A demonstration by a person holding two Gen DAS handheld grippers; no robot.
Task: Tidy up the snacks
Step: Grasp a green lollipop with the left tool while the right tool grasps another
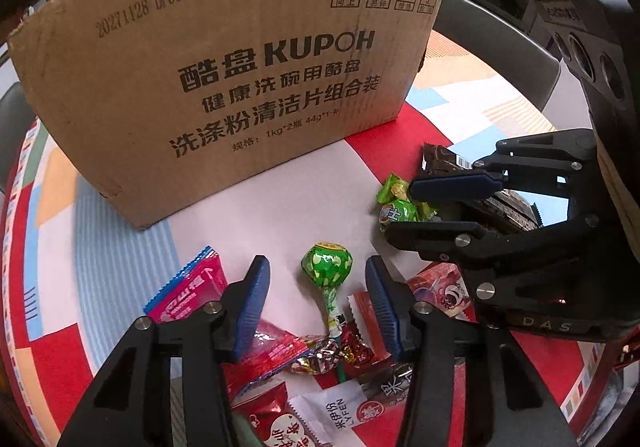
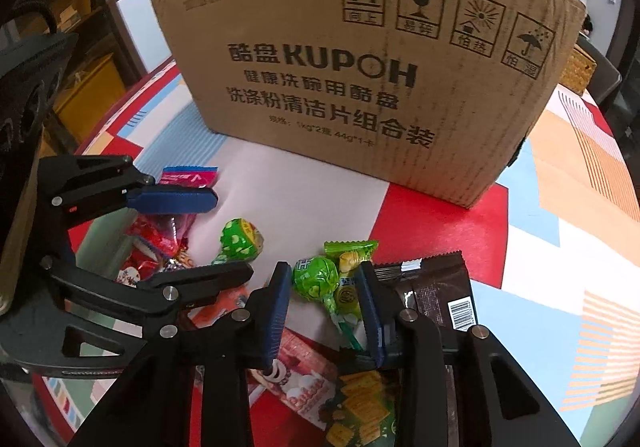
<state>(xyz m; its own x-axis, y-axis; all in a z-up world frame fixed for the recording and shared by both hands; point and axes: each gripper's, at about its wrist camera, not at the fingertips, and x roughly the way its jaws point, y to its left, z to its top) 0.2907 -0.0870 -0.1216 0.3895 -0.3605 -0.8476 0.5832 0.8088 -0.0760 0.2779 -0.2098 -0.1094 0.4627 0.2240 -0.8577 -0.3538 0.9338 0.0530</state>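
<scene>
Both grippers hang low over snacks heaped near the table's front edge, before the cardboard box (image 1: 224, 87) that likely receives them. The left gripper (image 1: 318, 303) is wide open, holding nothing, straddling a green lollipop (image 1: 327, 263), apparently lined up to grab it. The right gripper (image 2: 322, 303), equally open and empty, brackets a second lollipop (image 2: 314, 277). Only the right view shows the brown packet's (image 2: 440, 295) barcode and a cracker packet (image 2: 360, 403); the left alone shows a white sachet (image 1: 340, 407).
</scene>
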